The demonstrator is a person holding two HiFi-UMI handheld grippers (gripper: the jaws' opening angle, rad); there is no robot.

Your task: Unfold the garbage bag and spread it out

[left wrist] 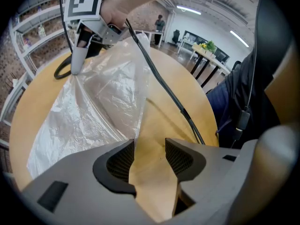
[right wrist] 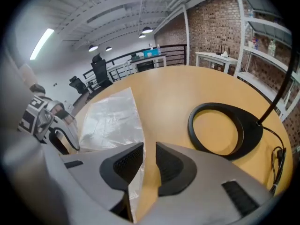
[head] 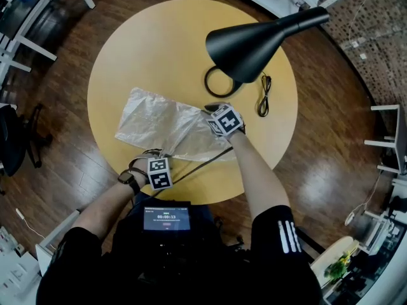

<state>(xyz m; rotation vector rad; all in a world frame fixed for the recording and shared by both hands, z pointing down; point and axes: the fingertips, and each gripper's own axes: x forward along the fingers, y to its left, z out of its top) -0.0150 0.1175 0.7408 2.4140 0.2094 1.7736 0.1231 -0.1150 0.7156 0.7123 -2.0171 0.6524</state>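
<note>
Thin, crinkly, see-through garbage bag lies flat on the round yellow bench. It's a rough oblong, long axis upper left to lower right in the head view. Left gripper: fingers apart over bare bench, holding nothing. Right gripper: fingers narrowly parted, bag's edge in the gap, unpinched.

Round wooden table is standing on a dark plank floor. Black desk lamp is occupying the table's far-right part: the ring base is lying flat on the top, and the cone shade is hanging above it. Bundled lamp cord is lying on the table between the base and the right rim. Black office chair is sitting off the table's left side. White stool is standing off its right side. Metal shelving is lining a brick wall beyond the table.
</note>
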